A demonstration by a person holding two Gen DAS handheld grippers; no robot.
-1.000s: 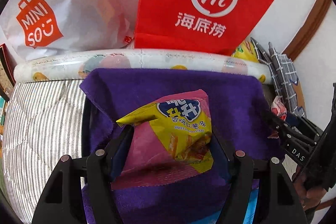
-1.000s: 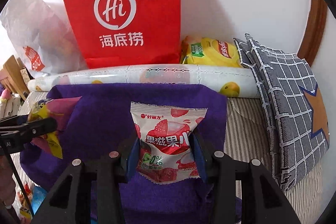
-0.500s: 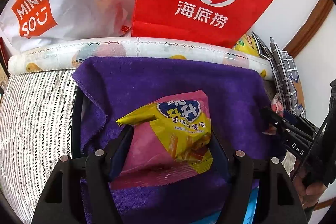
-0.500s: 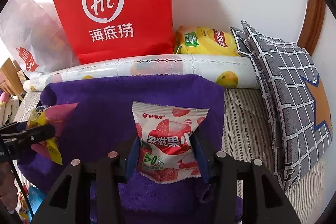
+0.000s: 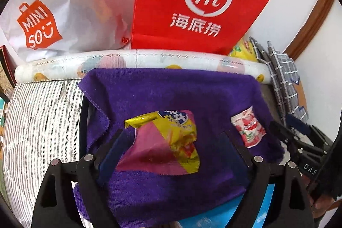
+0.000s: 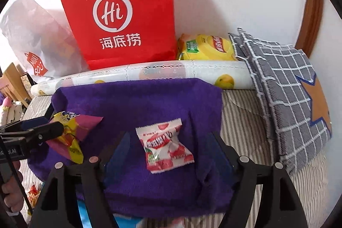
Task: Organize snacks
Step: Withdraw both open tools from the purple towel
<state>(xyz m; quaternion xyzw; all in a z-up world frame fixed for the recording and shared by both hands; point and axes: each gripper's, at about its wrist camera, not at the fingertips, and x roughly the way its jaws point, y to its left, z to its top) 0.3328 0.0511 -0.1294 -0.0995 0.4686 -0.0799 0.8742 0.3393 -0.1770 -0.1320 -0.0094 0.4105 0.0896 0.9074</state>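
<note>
The left gripper [image 5: 173,142] reached forward, low over the purple terry towel [image 5: 171,95], its two black fingers spread wide apart. Between them lay the yellow and pink crinkled snack packet [image 5: 166,144]; its near left corner sat just beside the left finger's blue pad [image 5: 111,151], while the right finger stood well clear of it, so the grip was released. Whether the packet rested fully on the towel or was in the air could not be told, as it was blurred.

The right gripper [image 6: 168,149] was held level beside it on the right, also low over the towel, with its fingers likewise parted and nothing clamped. The small white and red strawberry sweet packet [image 6: 165,146] lay tilted between those fingers, apart from both pads, on or just above the purple cloth. In the right wrist view the left gripper's black finger [image 6: 40,131] crossed in front of the yellow and pink packet at the left edge, with part of the person's hand [image 6: 10,191] below it.

At the far side of the towel lay a rolled fruit-printed plastic sheet [image 5: 136,61]. Behind it stood a red paper bag with a white logo [image 6: 119,12] and, to its left, a white plastic bag with an orange logo [image 5: 53,14]. A yellow tea packet [image 6: 205,47] sat to the right of the red bag, touching a grey checked cushion [image 6: 284,87]. The striped grey bedcover [image 5: 42,121] showed at the towel's left.
</note>
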